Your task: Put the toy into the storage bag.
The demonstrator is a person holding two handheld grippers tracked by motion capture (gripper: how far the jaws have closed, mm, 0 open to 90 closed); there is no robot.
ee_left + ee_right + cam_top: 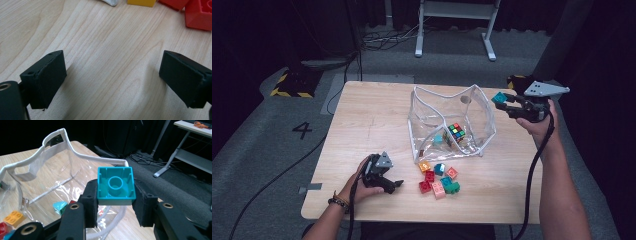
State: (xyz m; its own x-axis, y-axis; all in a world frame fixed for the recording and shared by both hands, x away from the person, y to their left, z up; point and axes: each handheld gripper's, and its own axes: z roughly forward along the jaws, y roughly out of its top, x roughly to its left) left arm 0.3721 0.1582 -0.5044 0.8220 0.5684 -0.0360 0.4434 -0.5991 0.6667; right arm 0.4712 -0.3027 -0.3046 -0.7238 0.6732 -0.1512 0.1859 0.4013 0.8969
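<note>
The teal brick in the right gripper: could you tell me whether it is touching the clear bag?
Apart. In the high view the teal brick, clamped in the right gripper, hangs beside the clear bag with bare table between them.

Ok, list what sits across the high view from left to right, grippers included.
left gripper → pile of toy bricks → clear zip bag → teal brick → right gripper
</note>
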